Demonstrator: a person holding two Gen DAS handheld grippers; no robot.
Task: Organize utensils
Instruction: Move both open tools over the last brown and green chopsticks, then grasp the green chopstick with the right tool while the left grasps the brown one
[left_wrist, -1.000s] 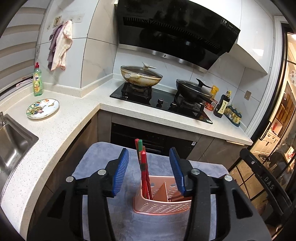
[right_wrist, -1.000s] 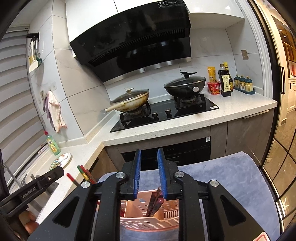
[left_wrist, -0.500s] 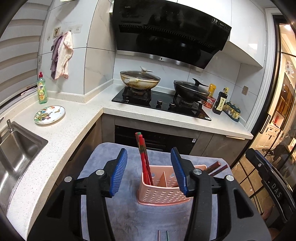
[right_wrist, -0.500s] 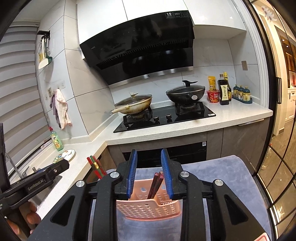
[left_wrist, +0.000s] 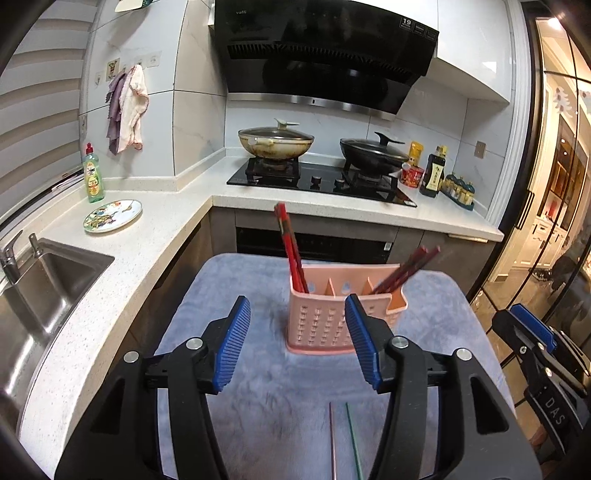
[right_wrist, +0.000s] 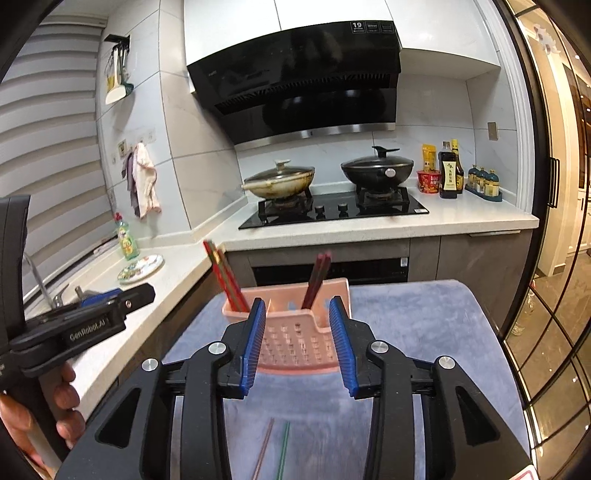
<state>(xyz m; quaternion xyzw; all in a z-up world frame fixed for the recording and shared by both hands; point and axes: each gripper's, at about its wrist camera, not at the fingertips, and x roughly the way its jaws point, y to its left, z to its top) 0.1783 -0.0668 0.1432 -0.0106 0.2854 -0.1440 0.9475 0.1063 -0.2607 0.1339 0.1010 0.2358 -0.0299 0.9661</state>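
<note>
Currently 2 chopstick sets stand in the rack (left_wrist: 334, 317); 2 sticks (right_wrist: 275, 448) remain on the table (left_wrist: 258, 398). Both tools, left (left_wrist: 297, 345) and right (right_wrist: 297, 345), are opening, empty.

On the mat (left_wrist: 258, 406), 2 chopsticks (left_wrist: 343, 439) lie before the holder (left_wrist: 332, 317), which holds 2 pairs.

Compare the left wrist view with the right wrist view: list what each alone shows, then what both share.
Only the left wrist view: the steel sink beside the counter, seen down into its basin.

Only the right wrist view: a person's hand holding the left gripper, plus utensils hanging high on the wall.

Both: the pink caddy on the grey mat, red chopsticks at one end, dark chopsticks at the other, two loose chopsticks on the mat.
</note>
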